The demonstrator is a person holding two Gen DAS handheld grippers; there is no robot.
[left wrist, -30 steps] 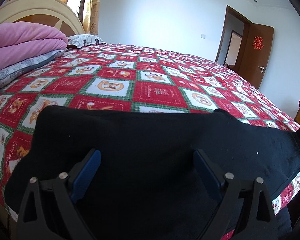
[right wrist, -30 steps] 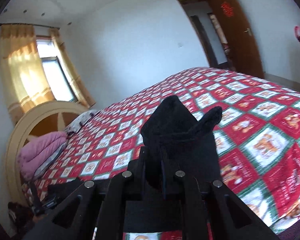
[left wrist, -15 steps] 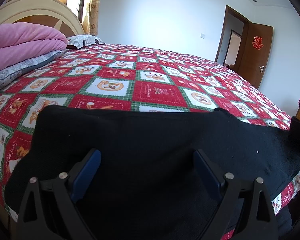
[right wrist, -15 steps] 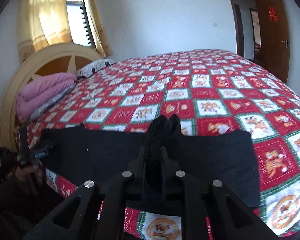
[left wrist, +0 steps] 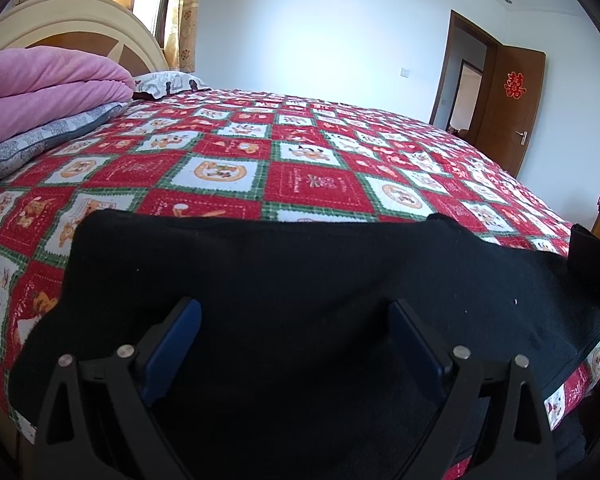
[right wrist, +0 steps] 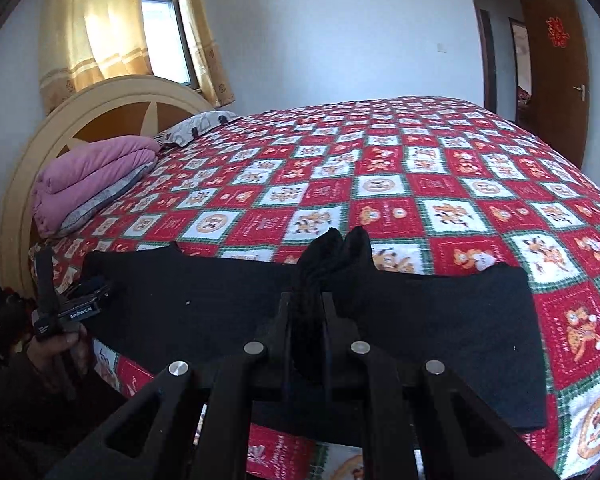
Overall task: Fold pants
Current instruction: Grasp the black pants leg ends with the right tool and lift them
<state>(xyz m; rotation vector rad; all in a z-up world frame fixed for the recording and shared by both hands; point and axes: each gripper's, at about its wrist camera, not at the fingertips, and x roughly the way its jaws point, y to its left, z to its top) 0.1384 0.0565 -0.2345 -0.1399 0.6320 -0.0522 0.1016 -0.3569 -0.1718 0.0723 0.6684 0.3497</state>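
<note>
One pair of black pants [right wrist: 440,320], two hand-held grippers [left wrist: 294,344], one pink quilt [right wrist: 96,172].

Left gripper [left wrist: 294,330]: jaws spread wide, blue pads [left wrist: 172,344] well apart, nothing pinched between them; it points forward and somewhat downward. Right gripper [right wrist: 306,300]: jaws nearly together, clamped on a bunched fold of the black pants [right wrist: 440,320], tilted downward. A hand [right wrist: 58,354] grips the left gripper's handle.
</note>
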